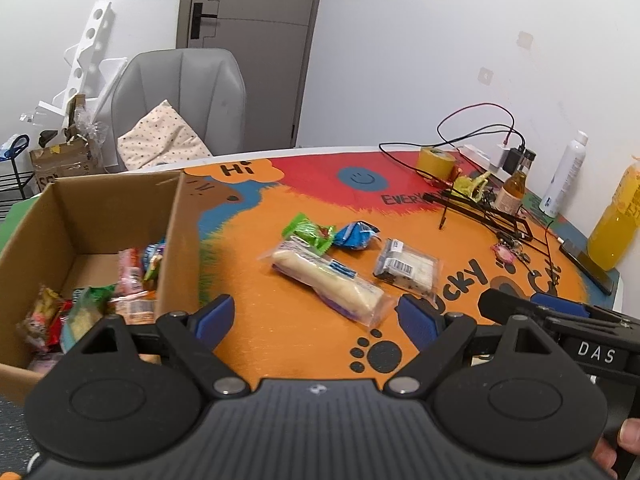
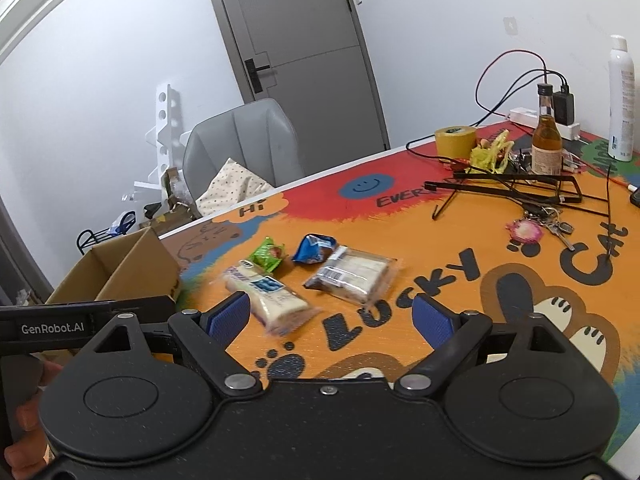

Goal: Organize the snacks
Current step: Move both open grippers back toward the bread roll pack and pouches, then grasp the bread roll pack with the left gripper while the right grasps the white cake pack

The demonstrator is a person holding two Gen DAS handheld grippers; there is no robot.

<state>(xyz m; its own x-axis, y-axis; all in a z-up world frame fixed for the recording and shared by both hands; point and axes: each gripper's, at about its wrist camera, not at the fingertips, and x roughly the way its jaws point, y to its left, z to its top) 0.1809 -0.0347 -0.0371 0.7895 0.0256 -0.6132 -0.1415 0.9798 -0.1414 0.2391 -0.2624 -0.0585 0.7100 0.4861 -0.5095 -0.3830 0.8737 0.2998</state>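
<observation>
Four snack packets point(image 1: 326, 276) lie ahead of open left tool point(image 1: 316, 320).

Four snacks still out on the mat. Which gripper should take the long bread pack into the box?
Left, probably. The left gripper is open with the long bread pack just beyond its fingers, and the cardboard box sits on its side. The right gripper is also open, but farther from the box.

Tablecloth point(image 2: 400, 360) reads "Hi", "Lucky Cat", perhaps "Every"; claws labelled "DAS", "GenRobot.AI".

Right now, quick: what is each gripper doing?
Left gripper: open, holding nothing.
Right gripper: open, holding nothing.
</observation>
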